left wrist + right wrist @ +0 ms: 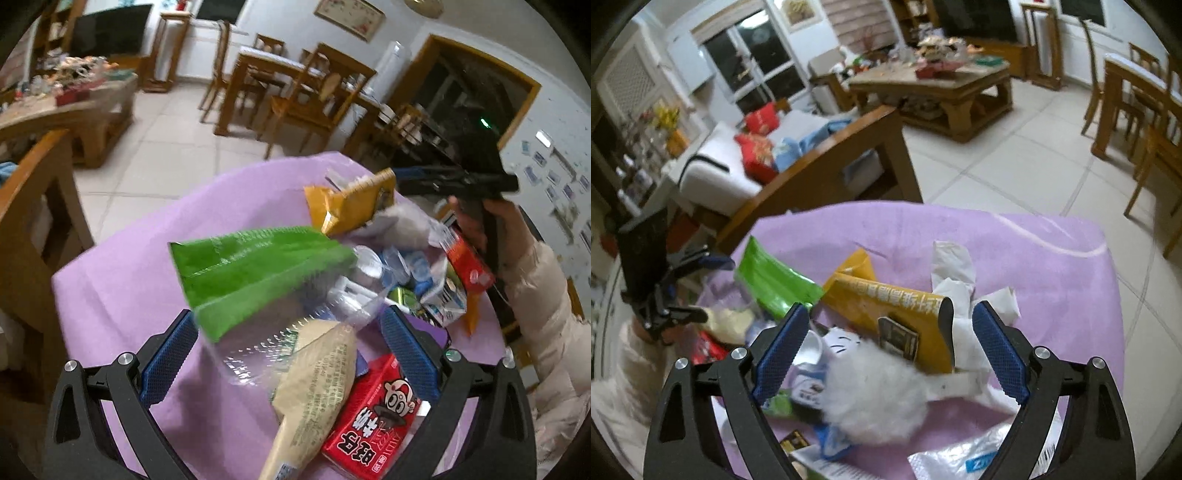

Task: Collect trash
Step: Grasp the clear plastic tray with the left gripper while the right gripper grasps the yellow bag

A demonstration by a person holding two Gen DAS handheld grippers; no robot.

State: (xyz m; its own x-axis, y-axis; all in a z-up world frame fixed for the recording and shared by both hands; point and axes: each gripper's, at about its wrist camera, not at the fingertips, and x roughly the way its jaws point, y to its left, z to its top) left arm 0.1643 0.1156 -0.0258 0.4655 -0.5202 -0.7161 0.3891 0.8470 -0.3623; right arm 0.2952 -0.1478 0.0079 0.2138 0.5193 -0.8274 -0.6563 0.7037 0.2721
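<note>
My left gripper (290, 354), open over a crinkled green foil pouch (251, 269); only my right gripper (890, 354), open, shows fluffy white wadding (875, 395).

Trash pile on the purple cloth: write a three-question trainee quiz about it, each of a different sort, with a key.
1. True or false: the green wrapper lies on the purple cloth among the other trash.
2. In the right wrist view, what lies between the fingers of the right gripper? A) a glass bottle B) a white fluffy clump and a yellow packet C) nothing
3. Fill in: the carton with a cartoon face near the left gripper is mainly ____.

Key: 1 true; 2 B; 3 red
</note>
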